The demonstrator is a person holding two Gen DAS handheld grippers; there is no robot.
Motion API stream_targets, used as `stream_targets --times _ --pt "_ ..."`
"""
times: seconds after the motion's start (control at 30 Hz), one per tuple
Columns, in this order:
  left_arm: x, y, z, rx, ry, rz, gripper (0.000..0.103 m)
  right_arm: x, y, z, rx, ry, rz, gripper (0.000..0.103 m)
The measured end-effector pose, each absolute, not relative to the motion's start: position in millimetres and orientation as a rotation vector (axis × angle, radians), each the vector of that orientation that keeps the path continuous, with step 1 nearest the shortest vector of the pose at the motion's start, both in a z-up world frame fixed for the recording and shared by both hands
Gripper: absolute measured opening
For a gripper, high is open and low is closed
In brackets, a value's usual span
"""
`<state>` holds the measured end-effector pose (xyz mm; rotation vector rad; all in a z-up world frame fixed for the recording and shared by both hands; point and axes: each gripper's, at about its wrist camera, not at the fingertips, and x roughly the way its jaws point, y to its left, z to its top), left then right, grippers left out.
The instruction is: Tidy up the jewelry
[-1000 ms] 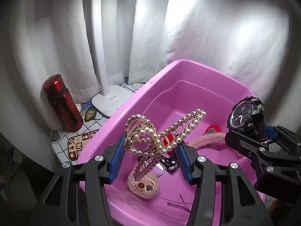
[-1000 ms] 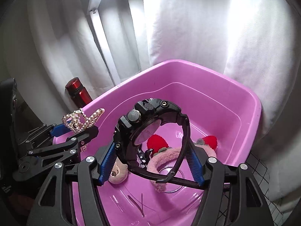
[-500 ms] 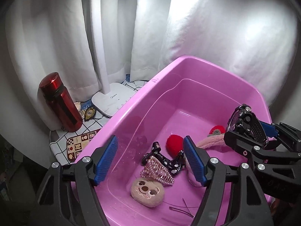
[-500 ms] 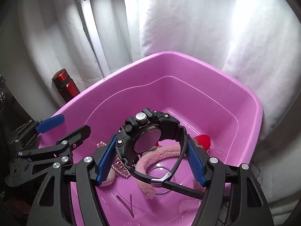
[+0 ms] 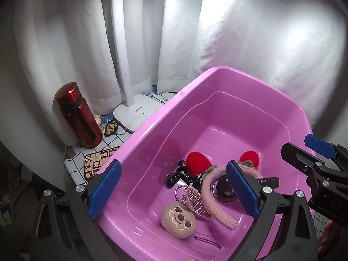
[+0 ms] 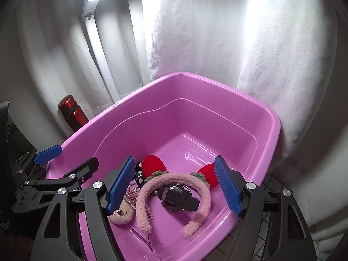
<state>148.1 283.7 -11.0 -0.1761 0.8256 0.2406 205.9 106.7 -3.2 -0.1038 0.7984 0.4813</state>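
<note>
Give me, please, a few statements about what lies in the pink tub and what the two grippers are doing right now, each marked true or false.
1. The black watch lies inside the pink tub, within the curve of the fluffy pink headband. True.
2. The right gripper is clamped on the watch. False: its jaws stand open and empty above the tub.
3. The left gripper holds the pearl hair claw. False: it is open, and the claw lies in the tub beside the plush face.
4. A red bottle stands outside the tub, near the white lamp base. True.
</note>
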Motion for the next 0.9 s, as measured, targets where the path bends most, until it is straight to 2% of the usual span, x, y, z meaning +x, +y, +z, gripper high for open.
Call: stream_targets --times 0.9 --pt "127 278 7 -0.175 0.839 0.276 0.096 170 98 6 -0.130 0.767 0.449 0.072"
